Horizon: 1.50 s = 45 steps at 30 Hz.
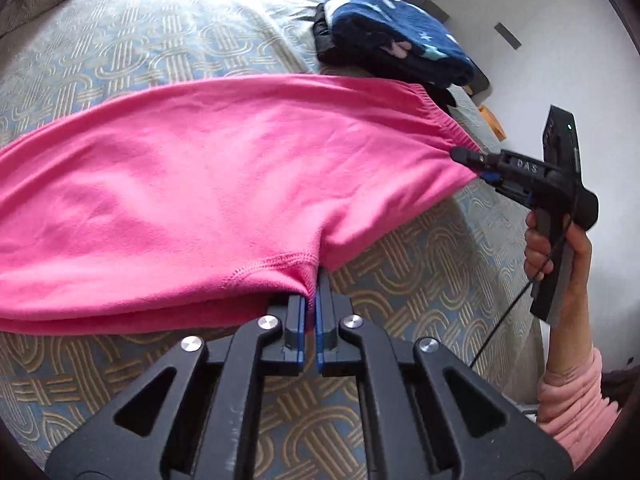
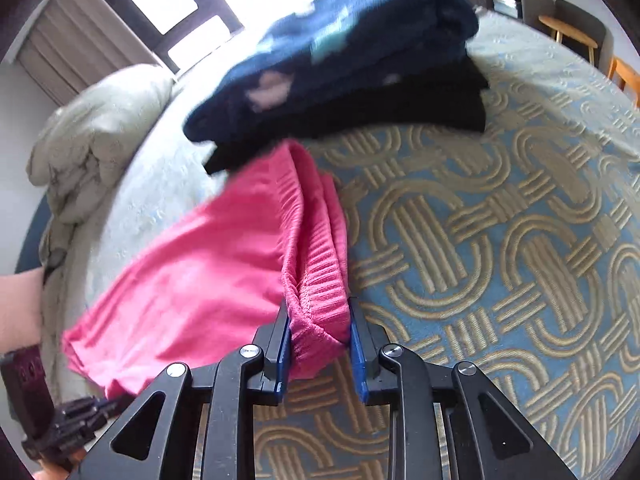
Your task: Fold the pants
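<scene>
Pink pants (image 1: 224, 184) lie stretched across my patterned bedspread (image 1: 420, 280) beside the folded navy blanket (image 1: 392, 36), and I've got my left gripper (image 1: 311, 304) clamped on the crotch seam while my right gripper (image 2: 320, 332) pinches the bunched elastic waistband (image 2: 316, 240).
</scene>
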Each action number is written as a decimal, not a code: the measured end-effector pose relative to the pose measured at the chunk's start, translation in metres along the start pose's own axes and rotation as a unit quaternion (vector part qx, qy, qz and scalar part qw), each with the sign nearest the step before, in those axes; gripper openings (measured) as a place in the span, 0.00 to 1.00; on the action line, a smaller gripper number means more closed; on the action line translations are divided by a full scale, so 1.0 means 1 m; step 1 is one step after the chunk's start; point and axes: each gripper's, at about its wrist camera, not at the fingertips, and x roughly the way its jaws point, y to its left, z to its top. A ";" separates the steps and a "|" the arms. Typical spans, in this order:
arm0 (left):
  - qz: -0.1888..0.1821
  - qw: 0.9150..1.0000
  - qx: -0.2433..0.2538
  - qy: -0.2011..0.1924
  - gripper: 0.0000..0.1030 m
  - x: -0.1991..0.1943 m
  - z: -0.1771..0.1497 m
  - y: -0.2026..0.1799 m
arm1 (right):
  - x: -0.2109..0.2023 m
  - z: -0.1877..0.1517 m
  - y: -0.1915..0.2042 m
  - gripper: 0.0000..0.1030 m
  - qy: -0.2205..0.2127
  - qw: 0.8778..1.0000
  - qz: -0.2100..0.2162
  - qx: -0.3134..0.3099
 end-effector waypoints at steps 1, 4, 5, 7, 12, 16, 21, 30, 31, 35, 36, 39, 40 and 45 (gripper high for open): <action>-0.009 1.000 0.014 0.000 0.04 -0.007 -0.004 -0.006 | -0.010 0.001 -0.003 0.23 -0.006 1.000 0.009 0.010; -0.052 0.998 0.044 0.010 0.04 -0.020 -0.019 -0.026 | -0.041 -0.003 -0.017 0.23 -0.020 0.999 0.028 0.033; -0.058 0.997 0.057 0.014 0.04 -0.022 -0.024 -0.033 | -0.051 -0.008 -0.024 0.23 -0.023 0.999 0.029 0.038; -0.060 0.994 0.090 0.028 0.04 -0.021 -0.037 -0.049 | -0.067 -0.022 -0.035 0.23 -0.026 0.998 0.026 0.047; -0.055 0.987 0.128 0.082 0.05 -0.001 -0.071 -0.065 | -0.078 -0.070 -0.049 0.27 0.013 0.999 -0.020 0.027; -0.043 0.987 0.120 0.095 0.05 0.008 -0.080 -0.063 | -0.077 -0.105 -0.071 0.36 0.028 0.997 -0.037 0.062; -0.040 0.989 0.121 0.081 0.05 0.002 -0.080 -0.064 | -0.093 -0.120 -0.084 0.55 -0.014 0.992 -0.013 0.124; -0.022 0.991 0.108 0.081 0.05 0.014 -0.085 -0.063 | -0.086 -0.140 -0.097 0.68 -0.041 0.969 0.097 0.225; -0.018 0.991 0.109 0.079 0.05 0.015 -0.086 -0.064 | -0.079 -0.136 -0.096 0.51 -0.045 0.965 0.100 0.237; -0.008 0.991 0.125 0.055 0.05 0.003 -0.089 -0.076 | -0.077 -0.129 -0.094 0.12 -0.043 0.956 0.056 0.283; -0.013 0.990 0.134 0.046 0.05 -0.003 -0.090 -0.081 | -0.087 -0.129 -0.090 0.12 -0.055 0.959 0.049 0.274; -0.049 0.986 0.151 0.050 0.06 -0.007 -0.094 -0.095 | -0.121 -0.128 -0.074 0.12 -0.101 0.972 0.001 0.212; -0.052 0.985 0.157 0.056 0.06 -0.003 -0.097 -0.100 | -0.131 -0.127 -0.071 0.12 -0.112 0.975 -0.020 0.193; -0.036 0.980 0.165 0.103 0.07 0.020 -0.107 -0.103 | -0.121 -0.134 -0.094 0.24 -0.064 0.978 -0.090 0.179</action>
